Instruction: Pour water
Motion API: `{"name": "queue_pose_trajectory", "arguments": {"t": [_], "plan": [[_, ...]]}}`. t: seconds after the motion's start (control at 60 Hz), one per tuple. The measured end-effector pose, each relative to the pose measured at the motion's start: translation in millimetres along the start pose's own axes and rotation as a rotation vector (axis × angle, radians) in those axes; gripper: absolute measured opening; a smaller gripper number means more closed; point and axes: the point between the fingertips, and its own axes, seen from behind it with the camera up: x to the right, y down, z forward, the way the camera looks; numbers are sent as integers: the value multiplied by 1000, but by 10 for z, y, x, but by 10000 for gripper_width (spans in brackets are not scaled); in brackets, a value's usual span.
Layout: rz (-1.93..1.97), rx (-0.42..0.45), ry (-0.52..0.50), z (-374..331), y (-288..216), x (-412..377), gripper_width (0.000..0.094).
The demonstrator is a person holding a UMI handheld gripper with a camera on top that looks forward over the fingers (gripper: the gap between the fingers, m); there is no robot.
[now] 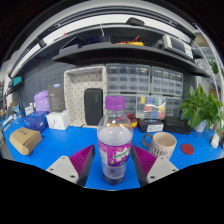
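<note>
We hold the gripper (114, 163) closed on the bottle (115, 140); its purple cap (115, 102) looks fitted, so tilting toward the cup (163, 146) likely pours nothing

This looks like a workshop or lab room. Beyond the tongs (113, 166) a blue worktop (60, 145) runs to a back wall fitted with a cabinet of small clear parts drawers (143, 81), next to a pegboard panel (84, 82). Above them a dark shelf (115, 50) carries boxes and gear. Off to the right stands a potted plant (205, 105); to the left sit a cardboard box (25, 140) and a white box (58, 120).
</note>
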Motion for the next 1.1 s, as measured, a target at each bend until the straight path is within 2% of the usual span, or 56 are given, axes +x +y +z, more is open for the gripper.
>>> {"name": "queue_pose_trajectory", "arguments": {"t": [0.117, 0.15, 0.367, 0.383, 0.6, 0.8, 1.1], "plan": [[-13, 39, 16, 149, -33, 3, 664], [-28, 53, 41, 168, -42, 49, 519], [-22, 108, 23, 167, -53, 35, 421], [-19, 108, 22, 167, -57, 32, 391], [18, 70, -30, 216, -51, 31, 384], [289, 4, -127, 388, -219, 44, 384], [1103, 31, -178, 587, -750, 329, 384]]}}
